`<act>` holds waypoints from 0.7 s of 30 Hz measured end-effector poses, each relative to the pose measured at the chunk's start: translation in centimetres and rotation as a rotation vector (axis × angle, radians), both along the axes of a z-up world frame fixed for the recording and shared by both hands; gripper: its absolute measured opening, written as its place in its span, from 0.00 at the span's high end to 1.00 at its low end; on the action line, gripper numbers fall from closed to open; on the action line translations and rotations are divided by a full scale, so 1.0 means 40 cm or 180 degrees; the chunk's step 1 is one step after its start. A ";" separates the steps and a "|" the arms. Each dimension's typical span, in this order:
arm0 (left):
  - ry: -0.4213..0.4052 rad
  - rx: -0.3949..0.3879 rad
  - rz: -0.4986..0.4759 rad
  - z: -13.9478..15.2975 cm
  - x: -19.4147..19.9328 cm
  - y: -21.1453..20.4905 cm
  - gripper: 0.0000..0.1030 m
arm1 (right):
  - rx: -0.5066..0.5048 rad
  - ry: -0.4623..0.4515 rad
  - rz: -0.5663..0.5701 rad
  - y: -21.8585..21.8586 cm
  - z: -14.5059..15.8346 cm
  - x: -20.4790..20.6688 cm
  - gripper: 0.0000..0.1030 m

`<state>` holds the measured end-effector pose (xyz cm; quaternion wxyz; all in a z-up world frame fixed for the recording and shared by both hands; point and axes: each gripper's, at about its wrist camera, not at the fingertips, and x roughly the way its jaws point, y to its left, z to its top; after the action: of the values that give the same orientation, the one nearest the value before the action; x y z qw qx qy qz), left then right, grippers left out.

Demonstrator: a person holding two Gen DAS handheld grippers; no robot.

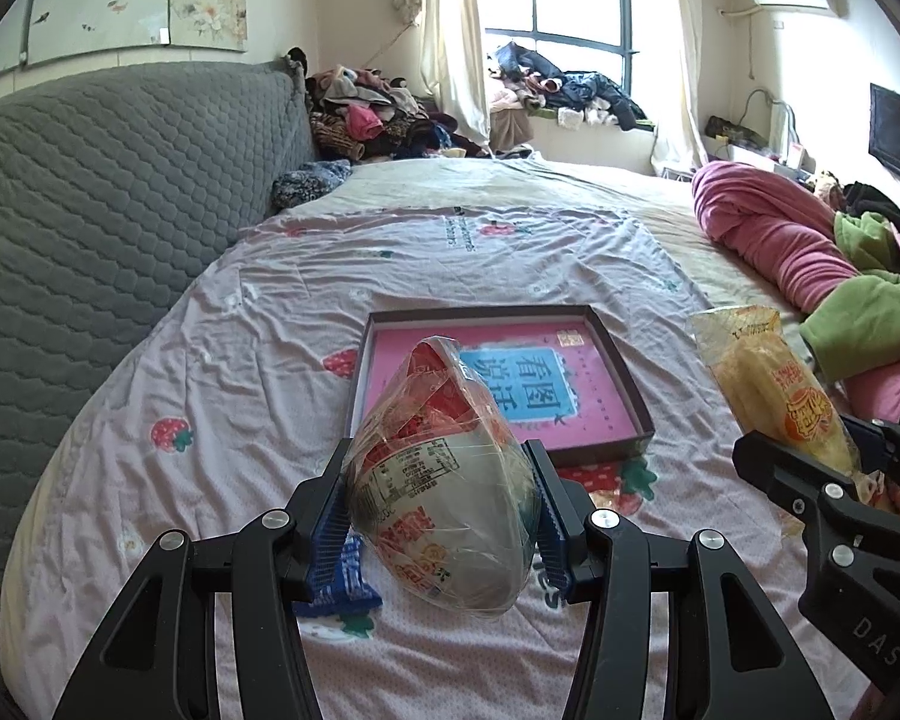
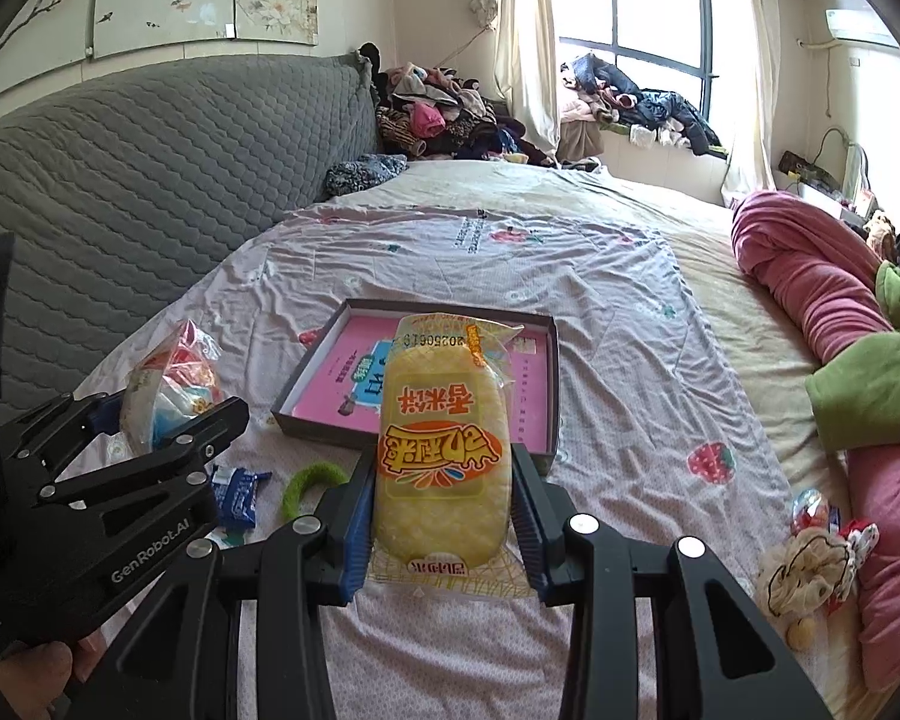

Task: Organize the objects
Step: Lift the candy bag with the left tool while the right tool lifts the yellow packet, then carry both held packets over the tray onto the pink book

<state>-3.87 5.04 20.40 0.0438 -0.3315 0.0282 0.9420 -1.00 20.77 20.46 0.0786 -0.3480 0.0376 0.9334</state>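
Note:
My left gripper [image 1: 441, 495] is shut on a plastic-wrapped noodle bowl [image 1: 444, 480], held above the bed in front of a shallow dark box [image 1: 621, 372] with a pink book inside. My right gripper [image 2: 441, 480] is shut on a yellow snack packet [image 2: 441, 450], held just short of the same box [image 2: 552, 372]. In the left wrist view the right gripper [image 1: 810, 468] and its packet [image 1: 768, 384] show at the right. In the right wrist view the left gripper [image 2: 168, 420] and its bowl [image 2: 162, 396] show at the left.
A blue wrapped snack [image 2: 240, 495] and a green ring [image 2: 309, 483] lie on the strawberry-print sheet [image 2: 630, 420]. A scrunchie and small wrapped items [image 2: 810, 564] lie at the right by pink and green blankets [image 2: 822, 294]. A grey quilted headboard [image 1: 90, 192] is at the left.

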 end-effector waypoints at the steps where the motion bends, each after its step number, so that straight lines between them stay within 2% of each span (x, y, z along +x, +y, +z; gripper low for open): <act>1: 0.0014 0.0002 0.0004 0.004 -0.005 -0.001 0.47 | 0.0004 0.0011 0.0000 0.000 0.003 -0.003 0.60; 21: 0.0118 -0.0013 0.0064 0.044 -0.080 -0.019 0.47 | 0.0082 0.0054 0.0015 -0.001 0.037 -0.073 0.60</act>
<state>-7.08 4.28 22.17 0.0332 -0.3143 0.0276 0.9483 -3.90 20.75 21.94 0.0806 -0.3392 0.0254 0.9369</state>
